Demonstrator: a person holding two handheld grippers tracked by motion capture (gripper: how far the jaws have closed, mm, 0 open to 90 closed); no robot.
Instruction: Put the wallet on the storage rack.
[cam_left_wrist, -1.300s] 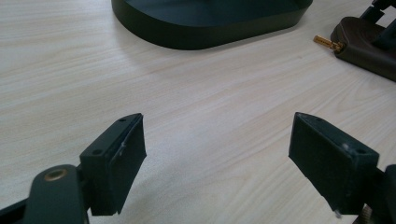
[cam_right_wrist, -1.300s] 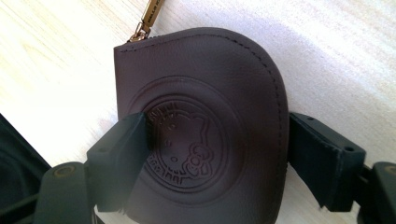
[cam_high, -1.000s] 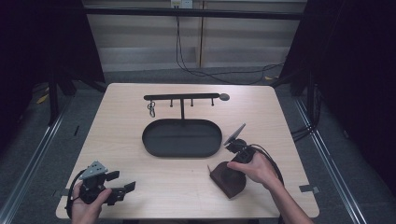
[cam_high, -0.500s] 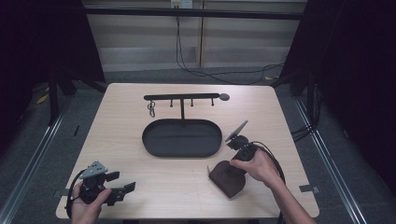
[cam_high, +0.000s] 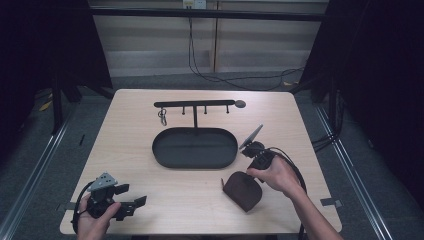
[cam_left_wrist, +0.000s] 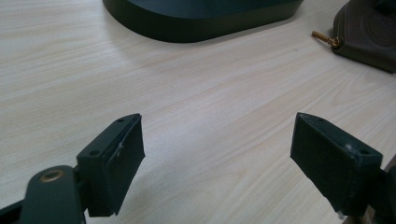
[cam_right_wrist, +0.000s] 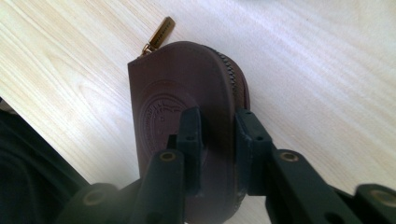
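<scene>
A brown leather zip pouch (cam_high: 242, 192) lies on the wooden table near its front right. In the right gripper view the pouch (cam_right_wrist: 187, 84) stands between the jaws, which have just been closing. My right gripper (cam_right_wrist: 217, 116) is now shut on the pouch's rounded edge, and its brass zip pull (cam_right_wrist: 161, 30) points away. A hand covers my right gripper (cam_high: 251, 172) in the high view. At the table's front left corner, my left gripper (cam_high: 131, 205) is held low and open, nothing between its pads (cam_left_wrist: 121, 154). The left gripper view catches the pouch (cam_left_wrist: 369, 32) at top right.
A dark oval tray (cam_high: 160, 150) sits mid-table, its wall (cam_left_wrist: 201, 23) also in the left gripper view. Behind it stands a black hook rack (cam_high: 195, 104) with a key ring (cam_high: 162, 117) hanging at its left. Bare wood lies between the two grippers.
The right gripper's jaws have closed onto the pouch and the right hand has lifted slightly. The left gripper has stayed where it was.
</scene>
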